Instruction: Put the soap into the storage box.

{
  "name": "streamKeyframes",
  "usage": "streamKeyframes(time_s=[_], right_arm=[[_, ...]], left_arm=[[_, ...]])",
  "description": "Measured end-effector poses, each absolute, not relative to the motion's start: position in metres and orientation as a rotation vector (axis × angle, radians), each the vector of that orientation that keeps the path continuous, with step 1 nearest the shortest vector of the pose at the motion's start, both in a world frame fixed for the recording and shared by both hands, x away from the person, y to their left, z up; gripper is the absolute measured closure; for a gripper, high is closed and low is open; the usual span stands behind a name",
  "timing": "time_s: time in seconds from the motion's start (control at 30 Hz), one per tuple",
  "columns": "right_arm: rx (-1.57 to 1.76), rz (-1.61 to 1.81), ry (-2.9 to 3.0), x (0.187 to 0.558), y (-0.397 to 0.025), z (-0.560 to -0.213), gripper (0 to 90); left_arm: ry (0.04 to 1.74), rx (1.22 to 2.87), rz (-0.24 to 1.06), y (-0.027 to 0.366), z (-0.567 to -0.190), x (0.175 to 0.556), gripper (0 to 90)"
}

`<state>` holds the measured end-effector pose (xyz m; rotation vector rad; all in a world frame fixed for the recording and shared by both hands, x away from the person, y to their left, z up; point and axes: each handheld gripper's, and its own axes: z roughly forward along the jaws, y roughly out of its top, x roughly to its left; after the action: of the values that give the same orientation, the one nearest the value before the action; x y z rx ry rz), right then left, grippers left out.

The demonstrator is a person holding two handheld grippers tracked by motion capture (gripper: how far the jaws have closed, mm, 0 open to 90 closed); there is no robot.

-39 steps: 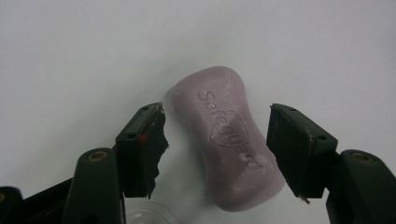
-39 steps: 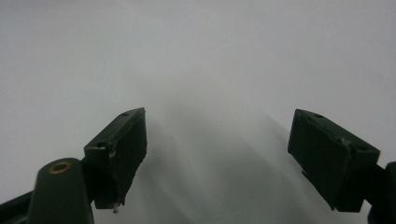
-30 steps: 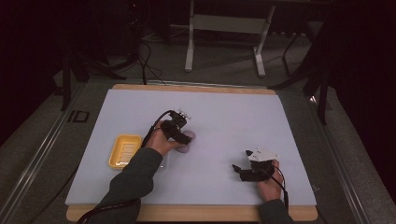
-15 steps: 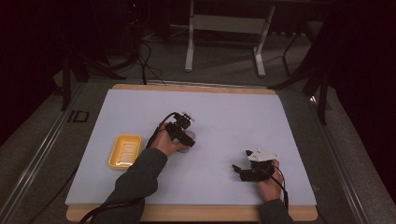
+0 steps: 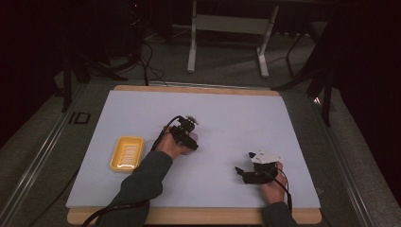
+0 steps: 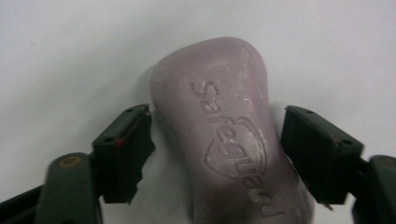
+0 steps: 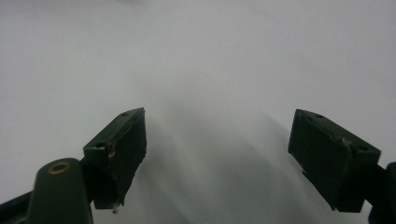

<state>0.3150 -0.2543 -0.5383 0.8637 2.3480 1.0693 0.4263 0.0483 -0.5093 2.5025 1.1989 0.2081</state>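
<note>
Two grippers on the white mat (image 5: 142, 109) here, one in each of your hands. Your left gripper (image 5: 188, 138) sits near the middle of the high view, a bit left of centre, with its cable looping back toward your sleeve. Your right gripper (image 5: 246, 173) is down in the lower right of that frame, resting low over the mat with its grey three-cornered plate (image 5: 265, 156) on top, well apart from the left one.

From the left gripper view, the jaws are spread with a pale purple soap bar (image 6: 229, 135) lying between them on the mat. The bar runs lengthwise away from the camera and has "Safeguard" pressed into its top. Left jaw sits just beside the bar with a thin sliver of mat showing; the right jaw is right up against the bar's edge, though I can't tell if it actually touches. So: parted around the soap, not clamped on it.

Right gripper view shows your jaws wide apart with only bare white mat between them, nothing held.

Over at the left of the high view, a yellow soap dish (image 5: 126, 153) sits on the mat, near your left forearm, with a ribbed inside.
</note>
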Motion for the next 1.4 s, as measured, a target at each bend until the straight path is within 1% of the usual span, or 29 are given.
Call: streamKeyframes(time_s=[0.17,0.6,0.9,1.27,1.4], right_arm=[[0.864,1.067,2.349,0.315,-0.254,-0.538,19.0],[0.865,1.065,2.35,0.315,-0.254,-0.539,19.0],[0.865,1.061,2.352,0.315,-0.254,-0.538,19.0],[0.86,1.056,2.355,0.315,-0.253,-0.539,19.0],[0.856,1.052,2.357,0.315,-0.253,-0.539,19.0]], left_arm=[[1.182,2.521,0.203,0.048,-0.507,0.427,34.7],[1.133,2.606,0.166,0.05,-0.503,0.436,48.1],[1.087,2.714,0.118,0.043,-0.5,0.445,48.6],[1.072,2.788,0.067,0.037,-0.499,0.453,48.5],[1.058,2.818,0.068,0.034,-0.498,0.454,49.2]])
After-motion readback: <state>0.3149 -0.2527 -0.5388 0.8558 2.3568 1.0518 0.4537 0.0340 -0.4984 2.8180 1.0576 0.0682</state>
